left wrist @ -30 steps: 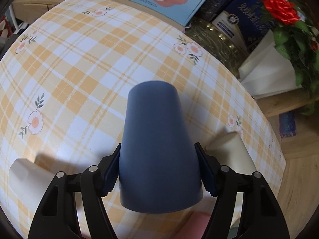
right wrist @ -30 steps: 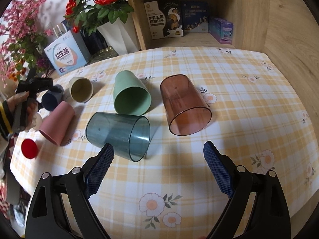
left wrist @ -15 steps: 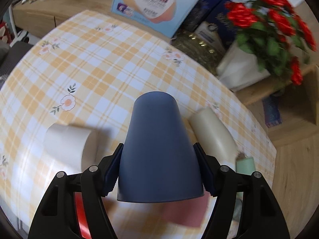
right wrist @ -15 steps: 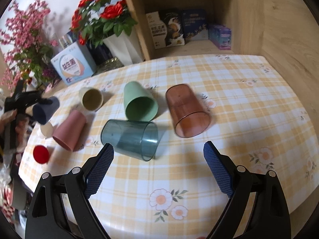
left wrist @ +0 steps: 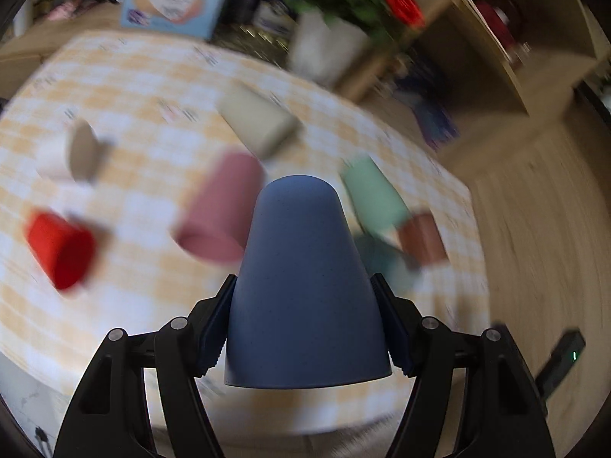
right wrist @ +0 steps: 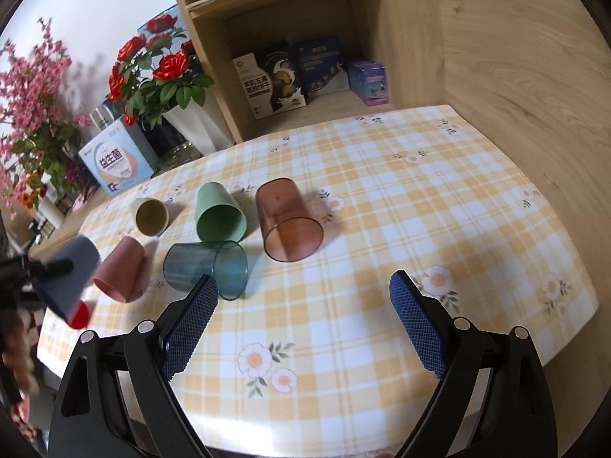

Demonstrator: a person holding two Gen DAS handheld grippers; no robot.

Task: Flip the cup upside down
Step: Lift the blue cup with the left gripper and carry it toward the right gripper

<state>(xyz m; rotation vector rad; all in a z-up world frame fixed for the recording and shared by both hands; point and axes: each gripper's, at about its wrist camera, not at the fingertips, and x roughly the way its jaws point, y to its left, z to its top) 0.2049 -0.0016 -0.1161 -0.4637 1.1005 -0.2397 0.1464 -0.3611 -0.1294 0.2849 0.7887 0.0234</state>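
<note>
The left hand-held gripper [left wrist: 305, 320] was squeezed shut on the blue cup [left wrist: 305, 286], one pad on each side. The cup's closed bottom pointed away from the gripper and its open end faced back. It was up in the air, off the worktop [left wrist: 145, 87]. That view was blurry. Just past the cup lay a pink cup [left wrist: 221, 210] on the left and a green cup [left wrist: 372, 194] on the right. A red cup [left wrist: 59, 242] lay far to the left.

The right hand-held gripper [right wrist: 303, 313] was wide open and held nothing. Just ahead of its left finger lay a see-through teal cup [right wrist: 206, 267]. Farther ahead lay a brown see-through cup [right wrist: 286, 219].
</note>
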